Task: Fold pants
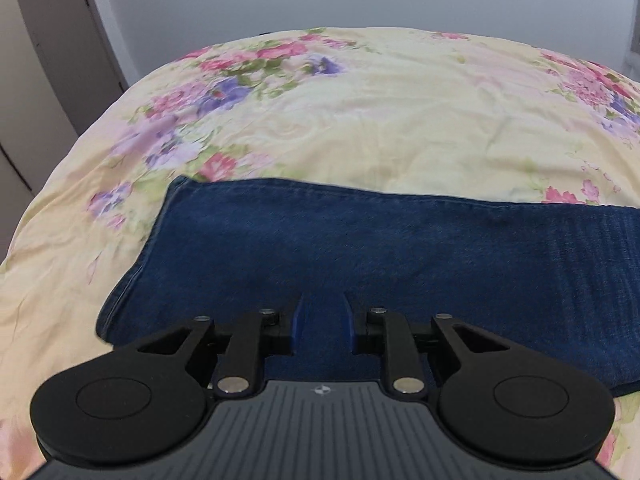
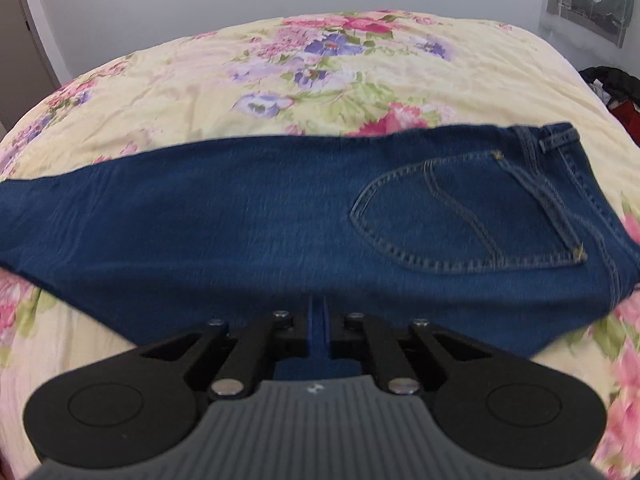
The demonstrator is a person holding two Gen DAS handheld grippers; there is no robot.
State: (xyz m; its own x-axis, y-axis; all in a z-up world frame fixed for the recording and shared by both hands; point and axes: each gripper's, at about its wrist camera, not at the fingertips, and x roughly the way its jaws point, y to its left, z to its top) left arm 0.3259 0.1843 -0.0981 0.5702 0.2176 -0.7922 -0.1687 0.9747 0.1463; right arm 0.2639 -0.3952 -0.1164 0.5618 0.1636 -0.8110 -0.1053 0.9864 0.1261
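Note:
Dark blue jeans lie folded lengthwise across a floral bedspread. Their hem end is at the left. In the right wrist view the jeans show a back pocket and the waistband with a belt loop at the right. My left gripper is at the near edge of the leg, its blue pads a little apart with denim filling the gap. My right gripper is shut on the near edge of the seat part, which looks raised off the bed. Both views are slightly blurred.
The bedspread stretches well beyond the jeans to a plain pale wall. Wardrobe doors stand off the bed's left side. A dark and red heap of clothes lies off the bed's right edge.

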